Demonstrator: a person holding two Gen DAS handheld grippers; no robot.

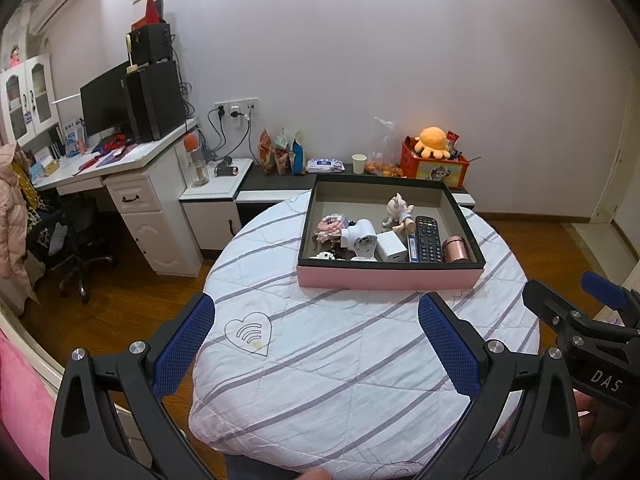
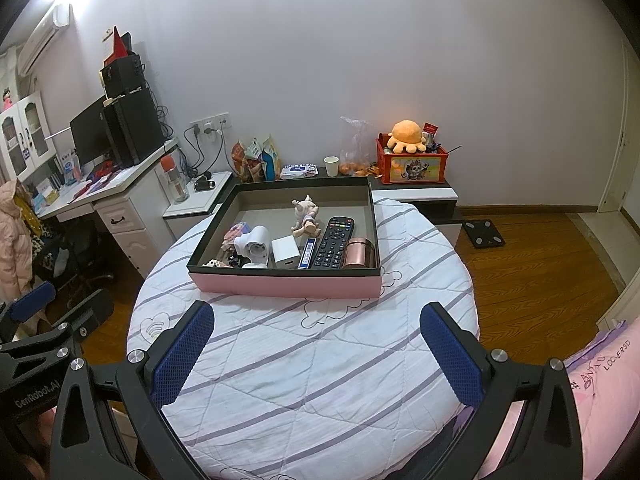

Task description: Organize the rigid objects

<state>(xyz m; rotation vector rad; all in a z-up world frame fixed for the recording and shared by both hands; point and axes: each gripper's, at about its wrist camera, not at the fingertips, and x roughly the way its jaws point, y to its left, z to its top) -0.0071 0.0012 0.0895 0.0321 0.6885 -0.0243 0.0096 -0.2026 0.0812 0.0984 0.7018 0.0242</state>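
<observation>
Left wrist view shows the left hand-held gripper [image 1: 316,344] with its jaws spread wide and nothing between them, hanging over the striped quilt [image 1: 340,360] short of the pink tray [image 1: 384,278]; the right wrist view shows the right hand-held gripper [image 2: 318,350] just as wide and just as empty; the tray sits on the far half of the quilt-covered round surface, and inside it, crowded along the near wall, lie a remote [image 1: 428,238], a copper tin [image 1: 456,249], a white cube [image 1: 390,246], a white fan-like gadget [image 1: 364,242], a blue card pack [image 1: 412,246] and a small doll [image 1: 400,212]; the remote's long axis runs from near wall to far wall, button end toward the camera; the pack lies parallel, touching it; the tin lies on its side, so I judge it likely to roll if nudged; because things sit nearly touching, a wide jaw could catch a neighbour or drag it; the soft quilt might let the tray slide or tip under a push; the doll, lying tilted, looks awkward to pinch.
</observation>
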